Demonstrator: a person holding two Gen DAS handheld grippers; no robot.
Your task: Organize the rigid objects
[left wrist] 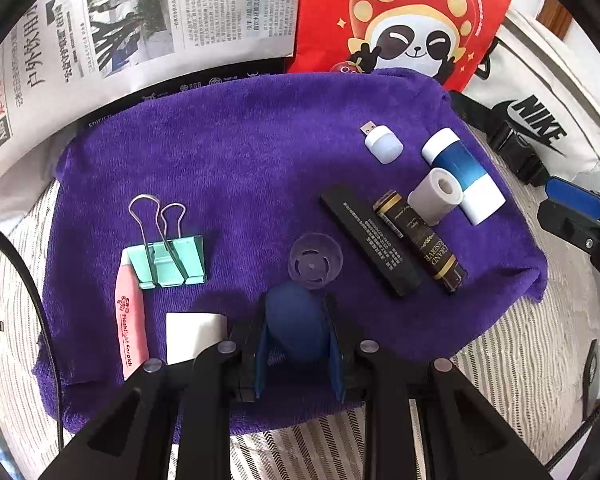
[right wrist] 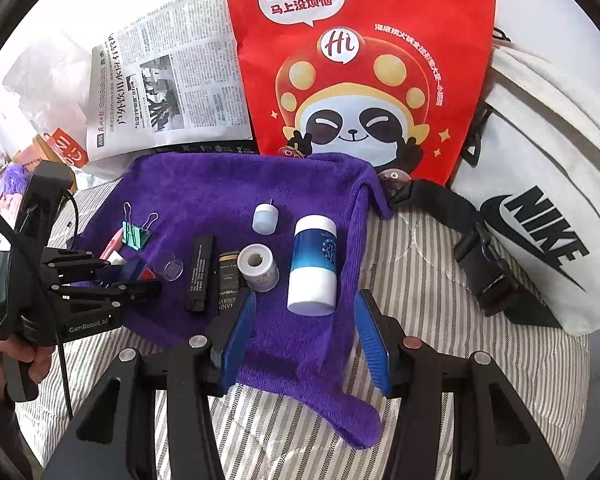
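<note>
Small objects lie on a purple towel (left wrist: 240, 152). My left gripper (left wrist: 298, 312) is shut on a dark blue egg-shaped object (left wrist: 296, 322) just above the towel, behind a clear plastic cap (left wrist: 315, 261). A green binder clip (left wrist: 168, 260), a pink eraser (left wrist: 130, 320) and a white block (left wrist: 194, 336) lie to its left. My right gripper (right wrist: 306, 320) is open, its blue pads either side of a blue-and-white cylinder (right wrist: 314, 266), not touching it. A tape roll (right wrist: 258, 266), a dark tube (right wrist: 228, 280), a black bar (right wrist: 200, 274) and a white USB plug (right wrist: 266, 218) lie nearby.
A red panda bag (right wrist: 360, 72) and a newspaper (left wrist: 120, 32) stand behind the towel. A white Nike bag (right wrist: 540, 220) with a black strap and buckle (right wrist: 488, 264) lies to the right. The towel rests on striped bedding (right wrist: 440, 272).
</note>
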